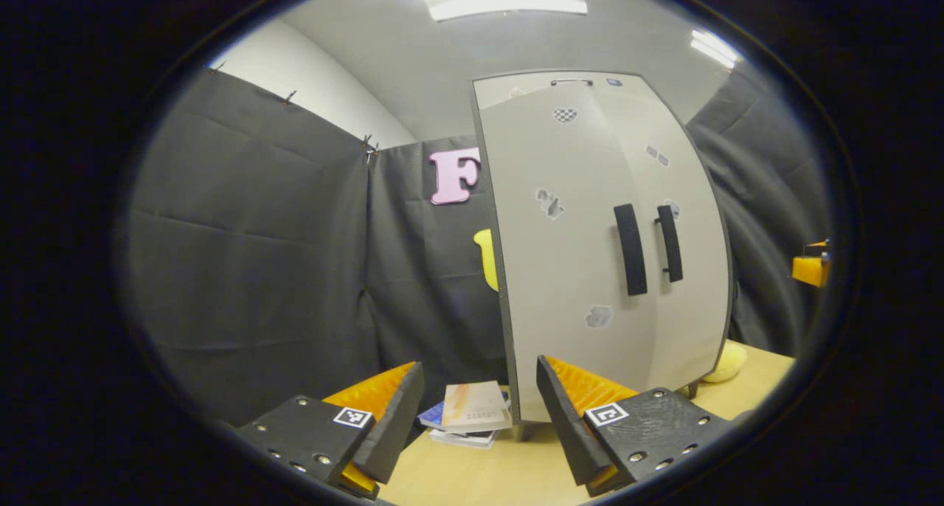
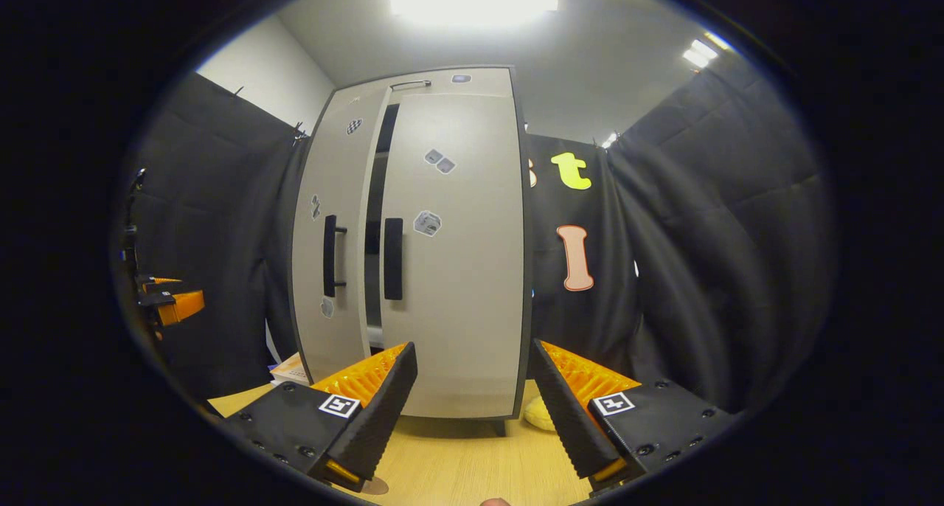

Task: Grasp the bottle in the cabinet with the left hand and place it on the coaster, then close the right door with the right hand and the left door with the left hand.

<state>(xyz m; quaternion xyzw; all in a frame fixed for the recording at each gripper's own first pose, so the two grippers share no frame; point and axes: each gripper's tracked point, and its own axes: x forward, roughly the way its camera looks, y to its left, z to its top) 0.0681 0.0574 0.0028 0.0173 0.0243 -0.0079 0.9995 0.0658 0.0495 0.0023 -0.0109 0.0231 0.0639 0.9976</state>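
Note:
A tall grey cabinet (image 2: 457,270) stands on the wooden table (image 2: 457,462). In the right gripper view its right door (image 2: 457,307) sits flush, while the left door (image 2: 339,196) stands slightly ajar with a dark gap between them. Each door carries a black vertical handle (image 2: 393,259). My right gripper (image 2: 473,346) is open in front of the right door with nothing between its fingers. In the left gripper view the left door (image 1: 568,270) faces me, and my left gripper (image 1: 479,364) is open and holds nothing, low by that door's outer edge. A small brown disc (image 2: 376,485), possibly the coaster, lies at the table's near edge.
A stack of books (image 1: 472,414) lies on the table left of the cabinet. A yellow soft object (image 1: 726,362) rests by the cabinet's right foot. Black cloth walls close in on all sides. The other gripper (image 2: 173,303) shows far left in the right gripper view.

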